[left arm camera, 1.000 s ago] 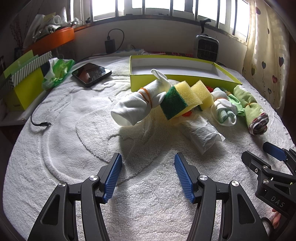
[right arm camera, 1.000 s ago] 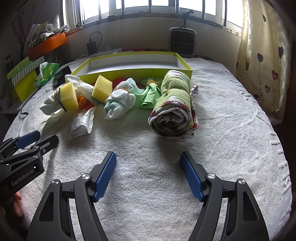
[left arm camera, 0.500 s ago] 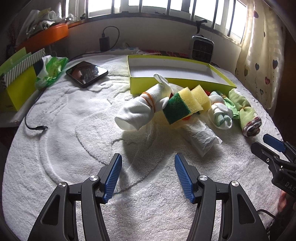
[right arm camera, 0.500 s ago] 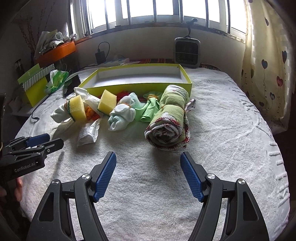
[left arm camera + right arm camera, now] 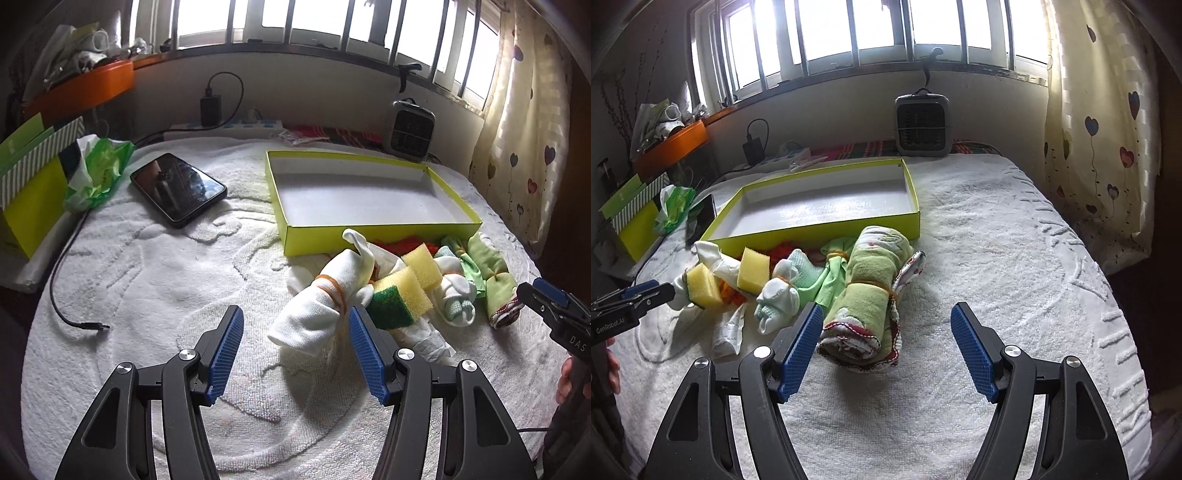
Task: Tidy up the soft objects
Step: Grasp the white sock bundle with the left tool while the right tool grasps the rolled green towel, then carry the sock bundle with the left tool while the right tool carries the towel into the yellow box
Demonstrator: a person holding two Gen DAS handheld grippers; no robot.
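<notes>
Sponges: two. A yellow sponge with a green scouring face (image 5: 400,301) lies just past the tip of the left gripper's right finger; a plain yellow sponge (image 5: 423,261) lies beyond it, toward the box.
Rolled cloths: a white cloth roll (image 5: 317,308) bound with an orange rubber band; a big green towel roll (image 5: 870,295) with red-stitched edge, also banded; a thin light-green cloth (image 5: 833,273) tied with a band; a small white-and-mint sock bundle (image 5: 777,299).
Other soft pieces: one crumpled white wrapper (image 5: 421,336) under the sponges; something red-orange (image 5: 775,253) against the box wall, too hidden to name.
Box: one shallow yellow-green box (image 5: 373,230), white inside, beyond the pile as seen from both grippers.
Left gripper (image 5: 295,350): fingers wide apart, holding nothing. The white cloth roll's near end lies between the fingertips, close to the right blue pad (image 5: 365,354); contact cannot be told.
Right gripper (image 5: 890,350): fingers wide apart, holding nothing. The green towel roll's near end sits between the tips, close against the left blue pad (image 5: 799,347), well clear of the right one.
Surface: one white textured bedspread (image 5: 997,236) beneath everything.
Beyond the left fingers: one black phone (image 5: 177,188), one loose cable end (image 5: 88,325), one green-and-white plastic bag (image 5: 98,173).
Beyond the box: one small grey fan heater (image 5: 921,123).
</notes>
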